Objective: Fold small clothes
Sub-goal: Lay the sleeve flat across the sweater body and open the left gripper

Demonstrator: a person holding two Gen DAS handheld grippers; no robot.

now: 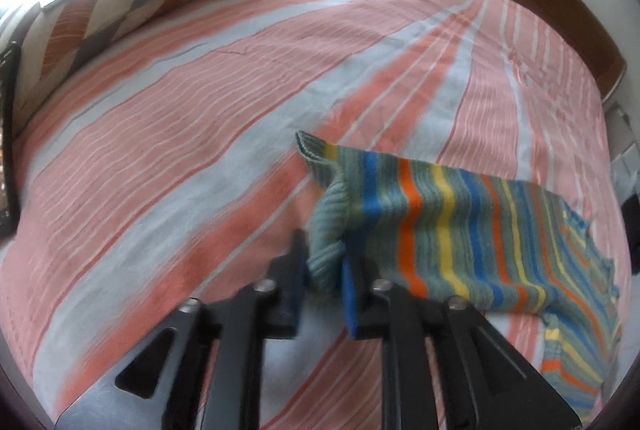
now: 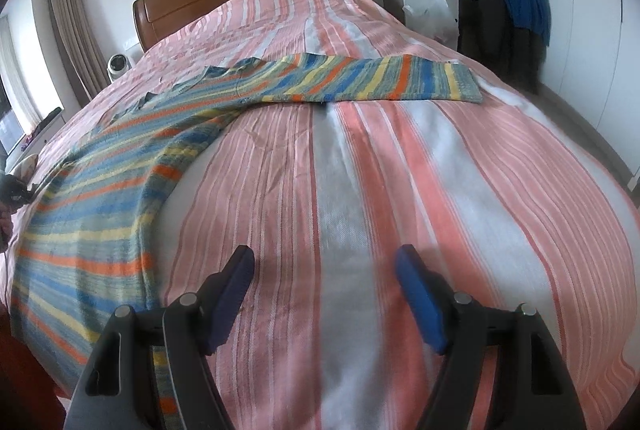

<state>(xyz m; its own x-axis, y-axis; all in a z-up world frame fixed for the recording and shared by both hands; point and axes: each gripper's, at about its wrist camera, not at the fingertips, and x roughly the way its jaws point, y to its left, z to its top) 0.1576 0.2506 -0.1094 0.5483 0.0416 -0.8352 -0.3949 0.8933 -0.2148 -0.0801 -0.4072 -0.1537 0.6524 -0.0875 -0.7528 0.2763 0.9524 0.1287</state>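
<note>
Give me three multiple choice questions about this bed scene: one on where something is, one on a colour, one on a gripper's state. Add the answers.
1. Where is the striped sweater's cuff?
A on the pillow. B between the left gripper's fingers. C over the headboard.
2. What colours is the bedspread?
A plain green. B black. C pink and white stripes.
3. How is the right gripper?
A open, nothing between its fingers. B shut on the sweater. C shut on a pillow.
Answers: B, the left wrist view shows the cuff there; C, the stripes cover the bed; A, only bedspread shows in the wide gap.
</note>
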